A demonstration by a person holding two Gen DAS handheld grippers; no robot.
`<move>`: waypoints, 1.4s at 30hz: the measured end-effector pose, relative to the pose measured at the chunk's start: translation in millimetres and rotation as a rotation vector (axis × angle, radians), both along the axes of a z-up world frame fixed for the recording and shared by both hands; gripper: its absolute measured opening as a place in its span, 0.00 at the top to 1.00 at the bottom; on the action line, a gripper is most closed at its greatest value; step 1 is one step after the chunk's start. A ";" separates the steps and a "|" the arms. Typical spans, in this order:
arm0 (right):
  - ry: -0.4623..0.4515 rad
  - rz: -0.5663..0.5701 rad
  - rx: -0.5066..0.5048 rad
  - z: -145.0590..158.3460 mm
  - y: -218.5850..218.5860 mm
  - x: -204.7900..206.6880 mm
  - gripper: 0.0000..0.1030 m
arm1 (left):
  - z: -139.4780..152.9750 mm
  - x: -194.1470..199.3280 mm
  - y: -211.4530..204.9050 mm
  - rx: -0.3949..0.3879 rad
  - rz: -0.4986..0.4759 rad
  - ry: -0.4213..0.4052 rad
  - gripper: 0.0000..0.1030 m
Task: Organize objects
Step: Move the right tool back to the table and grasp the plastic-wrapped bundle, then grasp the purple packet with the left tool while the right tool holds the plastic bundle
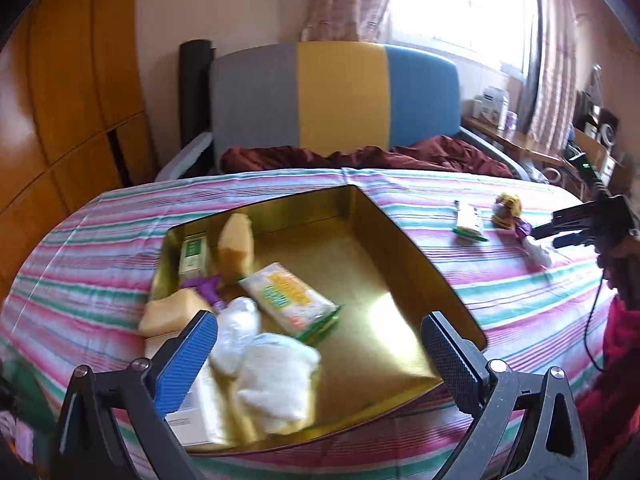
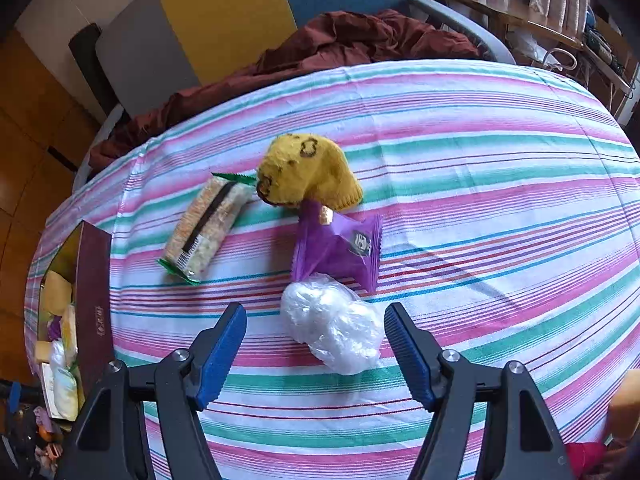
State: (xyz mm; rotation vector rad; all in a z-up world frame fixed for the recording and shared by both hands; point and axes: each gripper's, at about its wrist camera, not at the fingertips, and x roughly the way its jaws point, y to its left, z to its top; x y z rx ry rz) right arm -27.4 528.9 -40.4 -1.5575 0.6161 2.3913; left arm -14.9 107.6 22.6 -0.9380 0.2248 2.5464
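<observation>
Left tool [image 1: 320, 344] is spread wide with nothing in it, hanging over the gold tin [image 1: 400, 240] on the striped bedsheet [image 1: 520, 300]. The tin's left side is packed: two yellow sponges [image 1: 236, 246], a snack pack [image 1: 290, 300], a white cloth [image 1: 276, 384], some boxes. Its right half is bare metal.

Right tool [image 2: 316, 356] is also released, jaws either side of a crumpled clear plastic wad [image 2: 336, 326] but not touching it. Just behind that sits a purple wrapper [image 2: 336, 246], then a yellow knitted piece [image 2: 308, 170] and a cracker packet [image 2: 206, 228] beside it. Dark red blanket [image 2: 340, 46] is bunched against the headboard [image 1: 336, 92].
</observation>
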 end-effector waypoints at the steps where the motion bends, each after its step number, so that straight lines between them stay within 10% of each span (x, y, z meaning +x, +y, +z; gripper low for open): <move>1: -0.011 0.006 0.015 -3.4 -0.2 -1.7 0.30 | 0.6 -0.3 5.2 -0.001 -0.011 -0.003 0.01; 6: -0.044 0.059 0.096 -13.3 -8.1 -10.3 0.31 | 4.5 0.8 32.5 -0.001 -0.072 -0.004 0.01; 8: -0.043 0.086 0.118 -13.1 -11.7 -9.4 0.52 | 7.1 0.3 45.5 -0.002 -0.099 -0.002 0.01; 12: -0.007 0.116 0.060 -7.0 -13.9 -0.7 0.64 | 12.7 -0.9 70.2 0.000 -0.146 0.003 0.01; 19: 0.212 -0.117 -0.071 26.4 36.8 32.2 0.64 | 18.2 -5.7 116.2 0.033 -0.218 -0.043 0.01; 25: 0.121 -0.330 0.091 24.1 72.6 45.6 0.64 | 11.4 -10.3 163.6 0.017 -0.280 -0.084 0.06; 42: 0.013 -0.477 -0.079 -6.4 108.1 65.1 0.62 | -30.4 -30.1 274.4 -0.023 -0.367 -0.229 0.21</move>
